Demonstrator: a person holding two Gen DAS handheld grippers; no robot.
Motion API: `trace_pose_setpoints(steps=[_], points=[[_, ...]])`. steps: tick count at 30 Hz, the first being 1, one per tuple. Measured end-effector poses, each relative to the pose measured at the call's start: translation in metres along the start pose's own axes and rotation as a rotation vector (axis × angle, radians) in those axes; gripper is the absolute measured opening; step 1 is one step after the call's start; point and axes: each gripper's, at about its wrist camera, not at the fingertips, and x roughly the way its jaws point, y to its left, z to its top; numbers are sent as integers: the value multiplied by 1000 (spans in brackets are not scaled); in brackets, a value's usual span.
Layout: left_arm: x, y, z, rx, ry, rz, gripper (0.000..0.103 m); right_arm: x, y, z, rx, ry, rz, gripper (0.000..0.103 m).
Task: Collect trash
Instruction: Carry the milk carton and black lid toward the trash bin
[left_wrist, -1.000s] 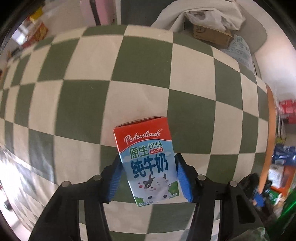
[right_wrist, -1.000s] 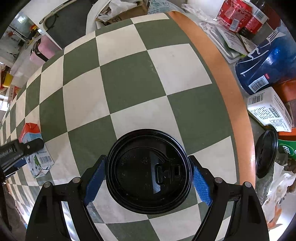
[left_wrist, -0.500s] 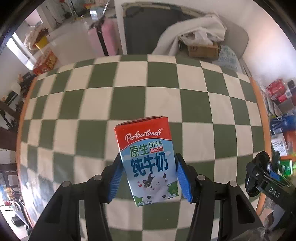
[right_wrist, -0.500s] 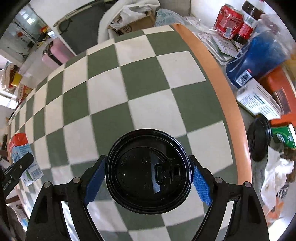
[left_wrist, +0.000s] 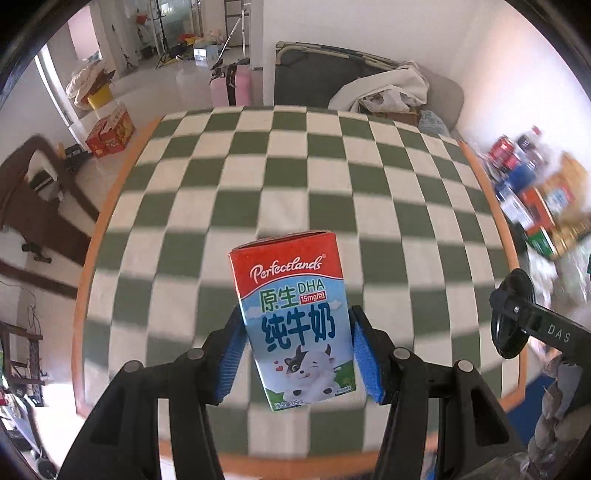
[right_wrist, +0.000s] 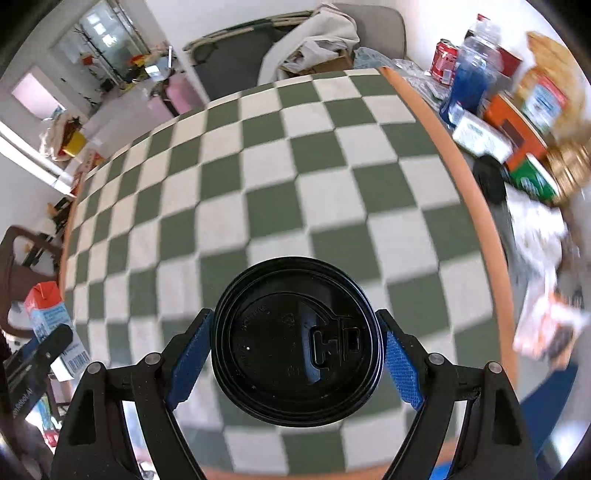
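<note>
My left gripper is shut on a small red, white and blue milk carton, held upright high above the green-and-white checkered table. My right gripper is shut on a cup with a black plastic lid, lid facing the camera, also held well above the table. The right gripper and lid show edge-on at the right of the left wrist view. The carton shows at the far left of the right wrist view.
The table has an orange rim. To its right lies a pile of clutter: a blue bottle, red cans, boxes, a black lid. Beyond the table stand a cot with cloth and a pink suitcase.
Both grippers have risen far above the table with their loads still held; the whole tabletop and the room have come into view. Grips are unchanged.
</note>
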Motion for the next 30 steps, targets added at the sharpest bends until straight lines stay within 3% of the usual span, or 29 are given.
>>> trace_pose_setpoints(steps=[4, 9, 13, 16, 19, 22, 30], points=[[-26, 29, -72, 3, 38, -47, 51, -30, 17, -92, 27, -3, 16, 87], [-37, 52, -148, 8, 128, -87, 51, -51, 36, -217, 69, 55, 45, 87], [-24, 61, -206, 21, 226, -114, 51, -47, 37, -297, 94, 143, 61, 87], [9, 67, -240, -4, 313, -130, 51, -29, 31, -339, 109, 200, 59, 87], [47, 69, -263, -19, 369, -141, 51, 10, 18, -377, 142, 261, 66, 87], [110, 67, -281, -43, 426, -161, 51, 56, 6, -398, 170, 304, 73, 87], [285, 70, -332, -127, 538, -235, 53, 256, -28, -453, 252, 410, 150, 87]])
